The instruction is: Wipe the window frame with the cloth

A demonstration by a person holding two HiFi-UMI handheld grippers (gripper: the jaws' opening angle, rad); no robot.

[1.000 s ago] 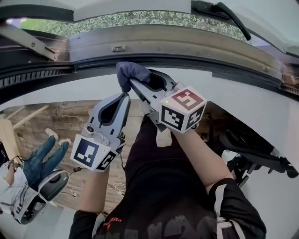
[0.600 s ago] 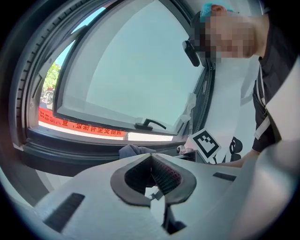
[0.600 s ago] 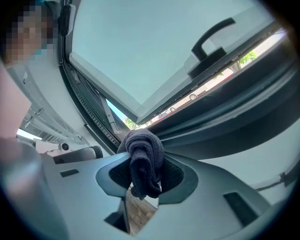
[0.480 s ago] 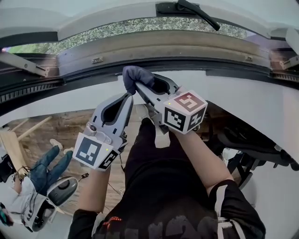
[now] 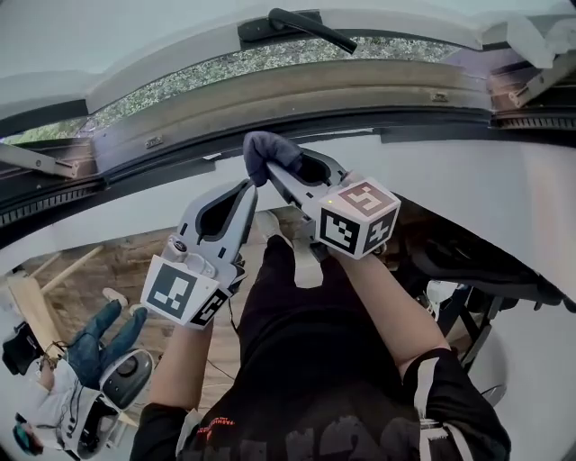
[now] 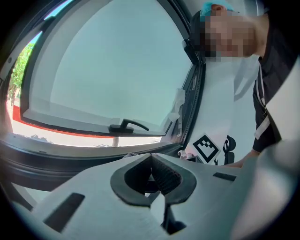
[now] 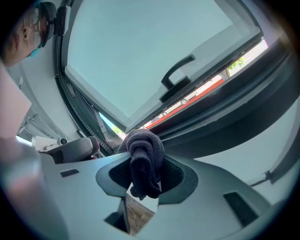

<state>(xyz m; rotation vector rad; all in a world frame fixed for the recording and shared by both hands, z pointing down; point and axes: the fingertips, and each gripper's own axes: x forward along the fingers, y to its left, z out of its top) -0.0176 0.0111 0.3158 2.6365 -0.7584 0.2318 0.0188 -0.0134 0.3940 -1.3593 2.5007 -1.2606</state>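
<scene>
My right gripper (image 5: 277,169) is clenched on the cloth (image 7: 145,159). The cloth is a dark, bluish-purple one with a ribbed knit surface. It is bunched into a thick roll that bulges above the jaw tips, and a short end hangs down into the hollow between the pads. From the head view the cloth (image 5: 264,148) sits at the lower edge of the window frame (image 5: 297,85), over the dark seal strip that runs beneath the grey-brown bottom rail, about midway along it. I cannot tell whether it touches the strip.

My left gripper (image 5: 246,187) is clamped closed with nothing in it, its ribbed pads meeting at the tips. It lies just beside the right one, lower and to the left, in front of the white sill (image 5: 117,212).

A black handle (image 5: 302,23) sits on the open sash above the rail.

The only markings are black-and-white square patterns on the cubes, the right cube (image 5: 359,216) with a dark red top face and the left cube (image 5: 184,292) white. Small red print on my dark clothing (image 5: 216,424) is too small to read.
</scene>
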